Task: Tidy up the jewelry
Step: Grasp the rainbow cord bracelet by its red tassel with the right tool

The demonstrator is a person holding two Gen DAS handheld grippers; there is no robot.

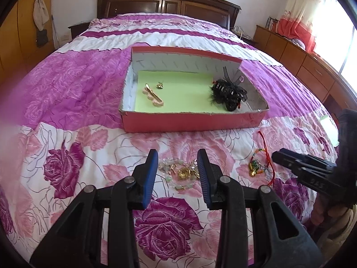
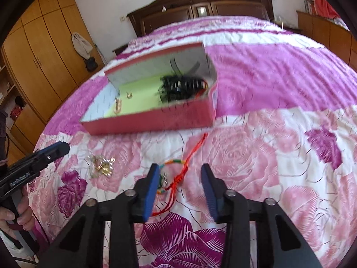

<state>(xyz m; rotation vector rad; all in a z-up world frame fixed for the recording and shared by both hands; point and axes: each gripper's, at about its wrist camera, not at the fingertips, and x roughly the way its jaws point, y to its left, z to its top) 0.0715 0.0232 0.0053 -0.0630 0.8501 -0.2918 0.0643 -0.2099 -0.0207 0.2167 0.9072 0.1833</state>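
A bead bracelet with gold charms lies on the floral bedspread between the blue pads of my left gripper, which is open and not pressing on it. A red cord bracelet with coloured threads lies between the fingers of my right gripper, also open, its left pad close to the cord. In the left wrist view the cord bracelet and the right gripper sit at the right. A red box with green lining holds a pink-gold hair clip, a small gold piece and black hair accessories.
The box sits mid-bed just beyond both bracelets. A dark headboard stands at the far end, wooden wardrobes to the left, low drawers to the right. A hand holds the left gripper at the left edge.
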